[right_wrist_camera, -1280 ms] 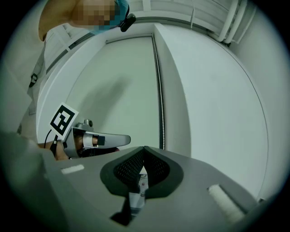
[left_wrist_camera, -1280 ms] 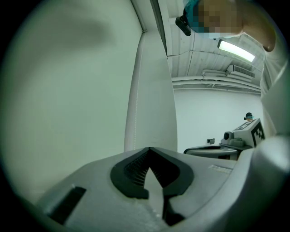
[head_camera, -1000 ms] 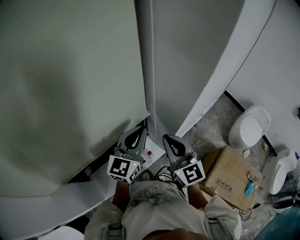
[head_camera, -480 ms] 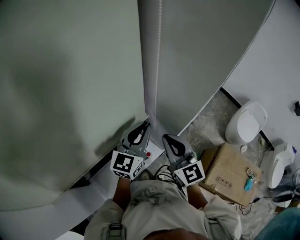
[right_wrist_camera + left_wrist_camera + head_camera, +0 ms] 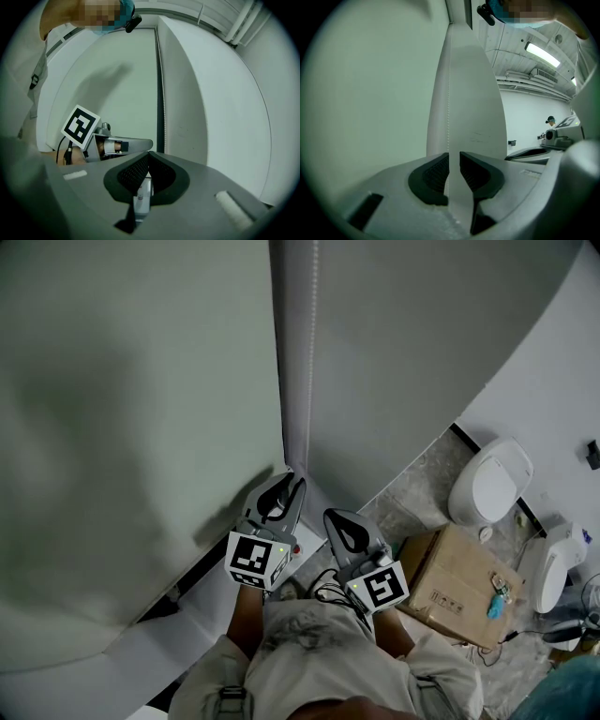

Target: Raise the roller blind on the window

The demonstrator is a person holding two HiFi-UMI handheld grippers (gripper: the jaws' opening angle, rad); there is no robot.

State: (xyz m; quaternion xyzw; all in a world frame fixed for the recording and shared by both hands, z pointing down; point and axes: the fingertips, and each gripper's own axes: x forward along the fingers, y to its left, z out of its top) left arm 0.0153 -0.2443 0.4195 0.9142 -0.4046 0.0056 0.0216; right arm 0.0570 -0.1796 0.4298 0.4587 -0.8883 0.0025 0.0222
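Observation:
The pale grey-green roller blind (image 5: 131,427) hangs down over the window on the left. Its white bead chain (image 5: 309,352) runs down the white frame beside it. My left gripper (image 5: 296,486) points up at the foot of the frame. In the left gripper view the jaws (image 5: 454,161) stand a narrow gap apart, and the chain (image 5: 448,117) lines up with that gap along the left pad; I see no grip on it. My right gripper (image 5: 330,517) sits lower right, shut (image 5: 149,157) with nothing held. The right gripper view shows the chain (image 5: 162,93) and the left gripper (image 5: 117,145).
A white sill (image 5: 141,652) runs under the blind, with a small white box with a red button (image 5: 298,547) by the frame. A cardboard box (image 5: 459,587) and two white rounded fixtures (image 5: 487,486) (image 5: 548,568) stand on the floor at right. Cables lie near my legs.
My left gripper has risen and moved slightly right, closer to the foot of the chain. The right gripper has stayed where it was.

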